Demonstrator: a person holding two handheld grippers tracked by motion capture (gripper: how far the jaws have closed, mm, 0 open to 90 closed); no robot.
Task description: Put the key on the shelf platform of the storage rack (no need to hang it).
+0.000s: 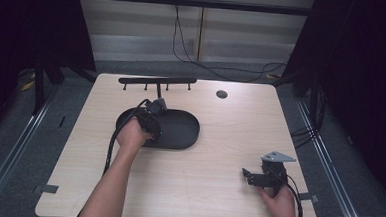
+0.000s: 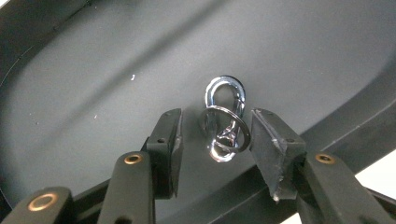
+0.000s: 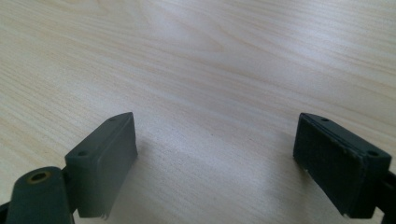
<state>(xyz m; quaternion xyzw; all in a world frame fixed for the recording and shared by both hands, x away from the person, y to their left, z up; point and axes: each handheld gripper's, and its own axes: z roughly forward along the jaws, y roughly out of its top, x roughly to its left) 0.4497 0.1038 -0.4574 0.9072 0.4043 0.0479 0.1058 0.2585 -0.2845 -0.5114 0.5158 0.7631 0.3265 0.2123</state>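
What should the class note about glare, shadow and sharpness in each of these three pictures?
High view: the table is evenly lit, the surroundings fall into deep darkness. Left gripper view: the chrome carabiner throws bright highlights against the matt black tray, and the near fingers look soft. Right gripper view: the wood grain is sharp farther off, with soft shadows beneath the blurred fingers.

Shiny chrome clip (image 2: 225,116) with a wire key ring (image 2: 228,128) looped through it, lying flat on the floor of the dark oval tray (image 2: 93,70). Sits between the left gripper's (image 2: 215,135) spread fingertips (image 2: 170,135), touching neither, slightly nearer the right-hand one.
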